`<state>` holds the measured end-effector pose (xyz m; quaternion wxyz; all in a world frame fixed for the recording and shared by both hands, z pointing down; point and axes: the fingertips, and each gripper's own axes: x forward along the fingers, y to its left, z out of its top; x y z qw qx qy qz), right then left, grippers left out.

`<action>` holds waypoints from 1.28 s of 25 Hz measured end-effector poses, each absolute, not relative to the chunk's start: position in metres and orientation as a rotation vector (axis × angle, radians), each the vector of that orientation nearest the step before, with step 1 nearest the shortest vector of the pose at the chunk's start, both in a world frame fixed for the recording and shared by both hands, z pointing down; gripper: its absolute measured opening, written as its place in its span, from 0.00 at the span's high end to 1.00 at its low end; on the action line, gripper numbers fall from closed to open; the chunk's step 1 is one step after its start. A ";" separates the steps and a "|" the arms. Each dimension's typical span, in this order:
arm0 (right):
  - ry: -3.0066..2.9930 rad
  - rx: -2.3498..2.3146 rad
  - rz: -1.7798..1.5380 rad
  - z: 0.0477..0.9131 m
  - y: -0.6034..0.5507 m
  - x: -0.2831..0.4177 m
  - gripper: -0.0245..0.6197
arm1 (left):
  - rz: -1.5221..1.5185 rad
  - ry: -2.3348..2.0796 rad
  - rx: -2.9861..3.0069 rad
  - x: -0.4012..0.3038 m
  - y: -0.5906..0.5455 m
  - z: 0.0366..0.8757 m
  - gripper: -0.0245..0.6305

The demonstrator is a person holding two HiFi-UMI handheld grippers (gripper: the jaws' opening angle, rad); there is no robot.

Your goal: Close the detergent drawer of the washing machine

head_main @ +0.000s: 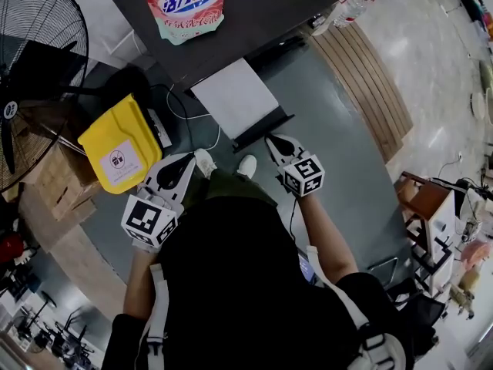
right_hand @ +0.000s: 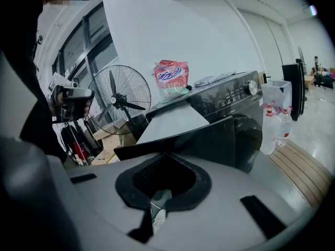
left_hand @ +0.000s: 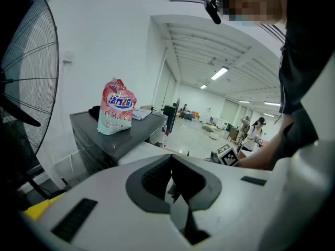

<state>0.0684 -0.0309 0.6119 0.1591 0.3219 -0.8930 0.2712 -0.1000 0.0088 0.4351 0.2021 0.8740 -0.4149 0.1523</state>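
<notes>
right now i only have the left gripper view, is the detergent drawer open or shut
Observer: Open. The head view shows the drawer pulled well out of the washing machine, toward the person.
Operator: ok where's the right gripper
Observer: The right gripper is just in front of the drawer's dark front panel, its tips pointing at it. I cannot tell whether they touch.
Operator: and mine, is it lined up with the drawer
Observer: No. The left gripper sits off to the left of the front panel, clearly apart from it.
</notes>
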 end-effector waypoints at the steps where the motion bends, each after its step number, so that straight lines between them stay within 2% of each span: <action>1: -2.556 0.922 0.769 0.611 -0.032 0.067 0.94 | 0.425 -1.161 2.439 -0.101 0.009 0.436 0.95; 32: -2.617 0.846 0.747 0.606 -0.078 0.026 0.94 | 0.394 -1.307 2.366 -0.135 -0.002 0.437 0.95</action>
